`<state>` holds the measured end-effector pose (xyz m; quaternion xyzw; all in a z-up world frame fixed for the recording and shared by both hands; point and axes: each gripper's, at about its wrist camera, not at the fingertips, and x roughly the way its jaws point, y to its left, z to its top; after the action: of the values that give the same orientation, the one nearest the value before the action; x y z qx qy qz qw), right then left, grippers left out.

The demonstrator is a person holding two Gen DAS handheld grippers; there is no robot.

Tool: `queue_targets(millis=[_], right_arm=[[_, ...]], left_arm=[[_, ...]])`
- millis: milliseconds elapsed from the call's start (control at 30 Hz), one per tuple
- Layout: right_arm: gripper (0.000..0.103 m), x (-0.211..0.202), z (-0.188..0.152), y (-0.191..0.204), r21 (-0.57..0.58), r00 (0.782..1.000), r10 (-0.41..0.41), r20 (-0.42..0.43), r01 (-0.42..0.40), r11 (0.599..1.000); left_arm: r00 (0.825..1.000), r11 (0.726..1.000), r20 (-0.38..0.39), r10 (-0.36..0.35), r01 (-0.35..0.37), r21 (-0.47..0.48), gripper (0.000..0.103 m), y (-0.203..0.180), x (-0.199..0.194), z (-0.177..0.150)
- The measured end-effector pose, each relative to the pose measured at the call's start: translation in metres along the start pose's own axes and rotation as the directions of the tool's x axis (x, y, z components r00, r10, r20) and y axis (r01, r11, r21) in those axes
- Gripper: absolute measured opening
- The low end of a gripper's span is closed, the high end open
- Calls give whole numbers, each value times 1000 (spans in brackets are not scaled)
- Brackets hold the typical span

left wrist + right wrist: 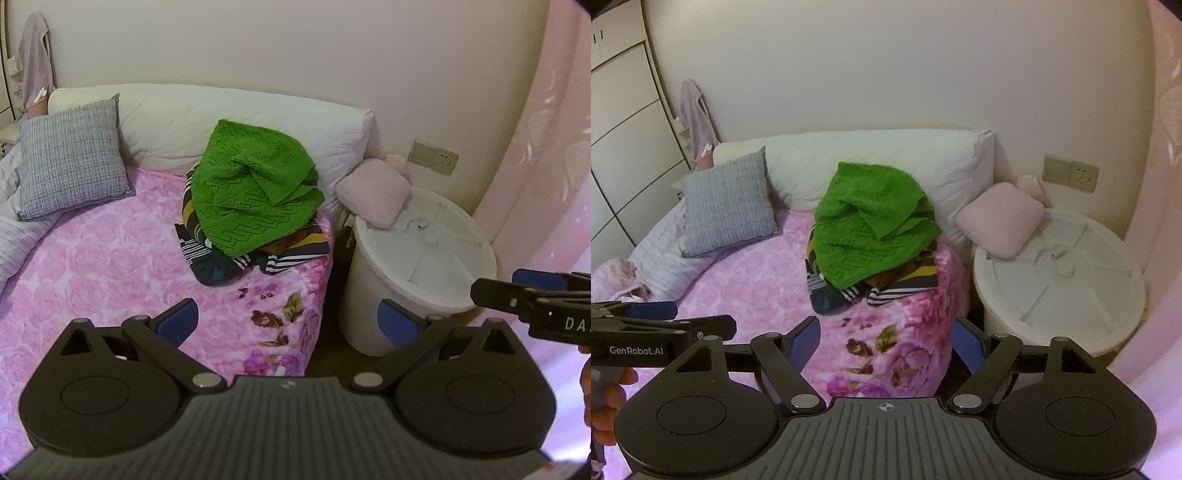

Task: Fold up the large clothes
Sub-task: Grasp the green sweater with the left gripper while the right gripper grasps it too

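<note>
Left wrist view: left gripper [287,323] is spread wide and holding nothing, same for the right gripper [885,341], both over the pink bedspread [96,266]. Green sweater [255,188] sits at 12 o'clock atop striped clothes [295,254], untouched

A plain cream wall [886,74] runs behind the bed [757,280], with a socket [1071,173] at three o'clock. Pink curtain [554,147] hangs far right. White wardrobe [620,147] stands at nine o'clock; a white tub [1060,280] sits beside the bed.
</note>
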<state>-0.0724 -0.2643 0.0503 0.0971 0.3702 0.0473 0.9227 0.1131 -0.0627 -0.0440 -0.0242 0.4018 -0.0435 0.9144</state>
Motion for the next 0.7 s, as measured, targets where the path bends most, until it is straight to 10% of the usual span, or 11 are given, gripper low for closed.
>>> queue_targets(millis=[700], right_arm=[[75,288,112,-32,-62,993,20,-117,-27,998]], left_arm=[[992,989,-97,85,-95,-110,97,109,256,109]])
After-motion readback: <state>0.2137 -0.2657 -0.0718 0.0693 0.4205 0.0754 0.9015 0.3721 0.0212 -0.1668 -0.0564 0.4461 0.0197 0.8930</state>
